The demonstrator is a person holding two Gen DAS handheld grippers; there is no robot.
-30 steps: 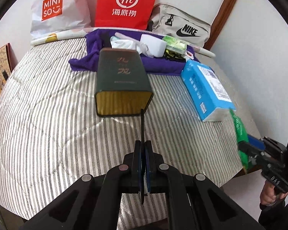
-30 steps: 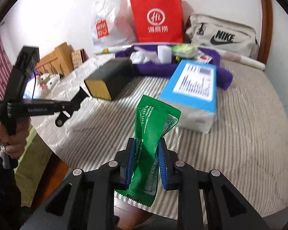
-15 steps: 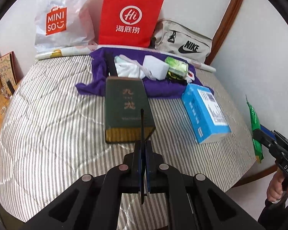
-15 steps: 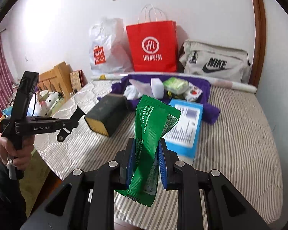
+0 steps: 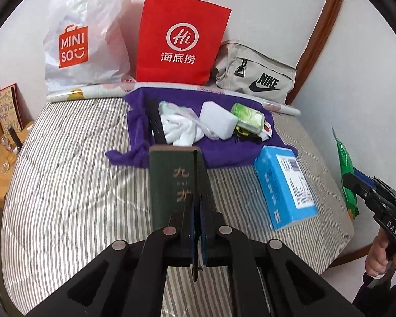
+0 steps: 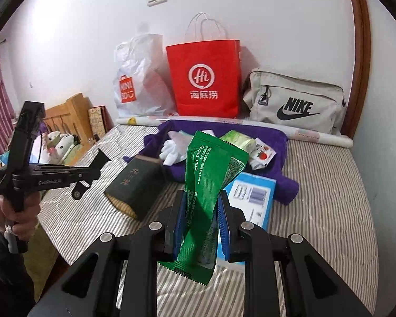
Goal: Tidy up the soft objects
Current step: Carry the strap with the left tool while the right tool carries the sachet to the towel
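Left gripper (image 5: 197, 227) is held level in a bare hand (image 6: 14, 218) with its jaws pressed together, while the right gripper (image 6: 201, 220), also hand-held, clamps a green packet (image 6: 208, 185) upright.

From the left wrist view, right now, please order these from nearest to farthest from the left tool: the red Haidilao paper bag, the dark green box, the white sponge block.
1. The dark green box, just ahead of the shut left tool, on the striped bedcover.
2. The white sponge block, farther back on the purple cloth, slightly right.
3. The red Haidilao paper bag, standing at the wall.
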